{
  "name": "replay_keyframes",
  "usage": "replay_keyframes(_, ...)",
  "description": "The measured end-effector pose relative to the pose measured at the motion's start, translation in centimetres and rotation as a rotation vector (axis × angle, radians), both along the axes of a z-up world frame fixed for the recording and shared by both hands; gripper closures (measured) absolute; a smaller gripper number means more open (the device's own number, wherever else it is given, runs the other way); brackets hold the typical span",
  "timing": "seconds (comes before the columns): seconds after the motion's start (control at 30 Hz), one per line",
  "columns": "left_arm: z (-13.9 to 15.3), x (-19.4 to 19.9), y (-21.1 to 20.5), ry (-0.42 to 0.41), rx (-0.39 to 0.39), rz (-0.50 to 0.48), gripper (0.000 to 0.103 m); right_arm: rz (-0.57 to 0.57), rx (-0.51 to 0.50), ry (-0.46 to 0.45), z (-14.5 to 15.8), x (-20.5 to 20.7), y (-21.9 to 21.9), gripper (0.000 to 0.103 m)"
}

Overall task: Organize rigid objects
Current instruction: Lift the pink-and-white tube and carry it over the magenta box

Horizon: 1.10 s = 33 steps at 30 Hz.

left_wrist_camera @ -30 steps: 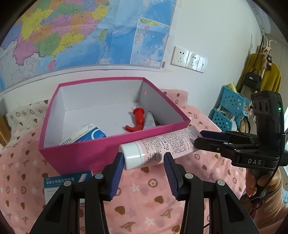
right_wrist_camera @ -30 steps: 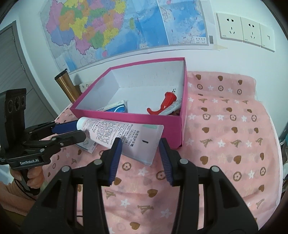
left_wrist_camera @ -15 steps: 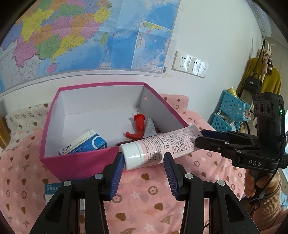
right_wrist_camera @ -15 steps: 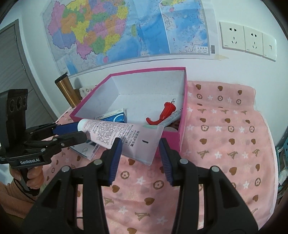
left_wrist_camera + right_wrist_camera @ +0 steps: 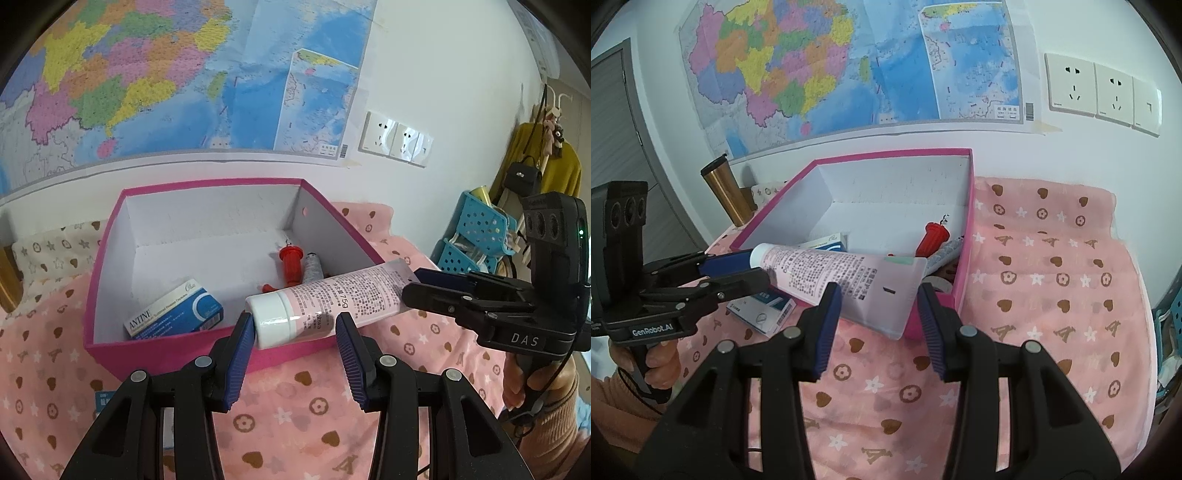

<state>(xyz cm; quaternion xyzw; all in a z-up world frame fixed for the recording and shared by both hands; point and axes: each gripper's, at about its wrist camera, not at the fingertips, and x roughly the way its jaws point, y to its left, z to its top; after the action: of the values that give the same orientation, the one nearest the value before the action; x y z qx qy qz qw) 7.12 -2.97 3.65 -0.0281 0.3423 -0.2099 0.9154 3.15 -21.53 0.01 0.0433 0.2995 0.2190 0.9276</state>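
Observation:
A pink-and-white tube (image 5: pixel 325 299) with a white cap hangs in the air over the front rim of the pink box (image 5: pixel 184 350). My left gripper (image 5: pixel 295 347) grips its cap end, and my right gripper (image 5: pixel 875 314) grips its flat crimped end (image 5: pixel 886 295). Each gripper also shows in the other's view: the right gripper (image 5: pixel 417 288) and the left gripper (image 5: pixel 753 266). Inside the box lie a blue-and-white carton (image 5: pixel 173 314), a red plastic piece (image 5: pixel 291 266) and a small grey tube (image 5: pixel 313 267).
Another blue-and-white carton (image 5: pixel 764 310) lies on the pink cloth left of the box. A copper tumbler (image 5: pixel 726 195) stands at the back left. Blue baskets (image 5: pixel 476 236) and a yellow coat hang to the right. The wall with a map is just behind the box.
Both grippers have lifted the tube together, up from the box's front wall to above its rim and a little toward the box. Their hold on it has not changed.

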Motion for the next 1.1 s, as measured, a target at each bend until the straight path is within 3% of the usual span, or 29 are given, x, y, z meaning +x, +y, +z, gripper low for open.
replay_keyframes(1.1, -0.4, 3.9, -0.8, 0.015, 0.041, 0.036, 0.058, -0.022, -0.016, 0.025, -0.1, 3.5, 0.2, 0.057)
